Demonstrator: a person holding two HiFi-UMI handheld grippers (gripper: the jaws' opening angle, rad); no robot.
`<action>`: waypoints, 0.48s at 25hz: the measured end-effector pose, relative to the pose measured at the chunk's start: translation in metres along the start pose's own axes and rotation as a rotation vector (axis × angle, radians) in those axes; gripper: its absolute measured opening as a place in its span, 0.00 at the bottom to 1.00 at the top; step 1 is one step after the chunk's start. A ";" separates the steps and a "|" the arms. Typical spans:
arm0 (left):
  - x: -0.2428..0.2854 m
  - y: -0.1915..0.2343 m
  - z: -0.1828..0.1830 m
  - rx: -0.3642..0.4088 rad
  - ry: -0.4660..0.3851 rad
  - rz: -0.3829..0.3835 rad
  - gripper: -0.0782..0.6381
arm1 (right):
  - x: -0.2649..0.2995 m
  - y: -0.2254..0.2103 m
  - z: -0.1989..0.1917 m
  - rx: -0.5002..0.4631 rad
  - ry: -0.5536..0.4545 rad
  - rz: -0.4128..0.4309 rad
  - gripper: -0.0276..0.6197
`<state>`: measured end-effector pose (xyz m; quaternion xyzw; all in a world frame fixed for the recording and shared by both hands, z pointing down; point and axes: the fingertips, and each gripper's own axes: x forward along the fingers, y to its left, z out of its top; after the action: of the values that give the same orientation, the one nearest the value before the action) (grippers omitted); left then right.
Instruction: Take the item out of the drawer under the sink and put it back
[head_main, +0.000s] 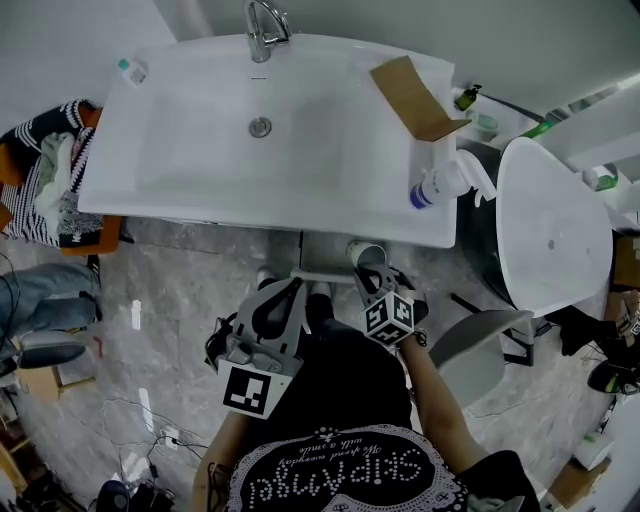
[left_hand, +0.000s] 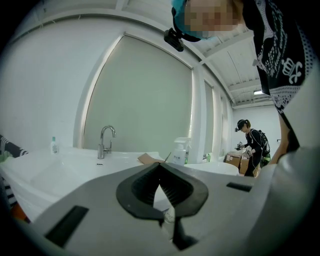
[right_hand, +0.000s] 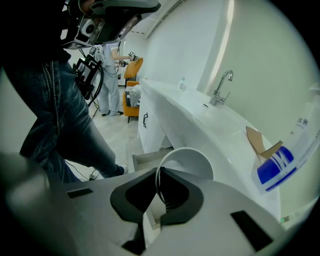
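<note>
Cup (right_hand: 192, 160), rim pinched by right gripper (right_hand: 159, 170): keep pinch firm, cup clear of drawer (right_hand: 147, 159) edge; left gripper (left_hand: 160, 165) closed, empty.

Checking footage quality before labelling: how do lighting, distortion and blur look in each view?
Head view: sharp, evenly lit, wide-angle bowing the sink edge. Left gripper view: fisheye, dark corners, faucet still crisp. Right gripper view: fisheye, white cup bright yet readable, spray bottle smeared at the edge.
</note>
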<state>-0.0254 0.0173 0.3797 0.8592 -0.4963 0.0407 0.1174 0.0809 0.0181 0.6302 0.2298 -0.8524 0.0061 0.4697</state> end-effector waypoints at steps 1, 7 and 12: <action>0.001 0.000 0.000 0.001 0.002 -0.005 0.11 | 0.003 0.000 0.000 0.000 0.001 0.001 0.08; 0.002 0.003 -0.002 -0.007 0.011 -0.005 0.11 | 0.018 0.003 -0.004 -0.033 0.040 0.034 0.08; -0.003 0.012 -0.004 -0.022 0.019 0.027 0.11 | 0.033 0.000 -0.007 -0.055 0.060 0.043 0.08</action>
<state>-0.0375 0.0153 0.3847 0.8507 -0.5070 0.0449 0.1311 0.0716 0.0072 0.6605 0.1979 -0.8426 -0.0003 0.5009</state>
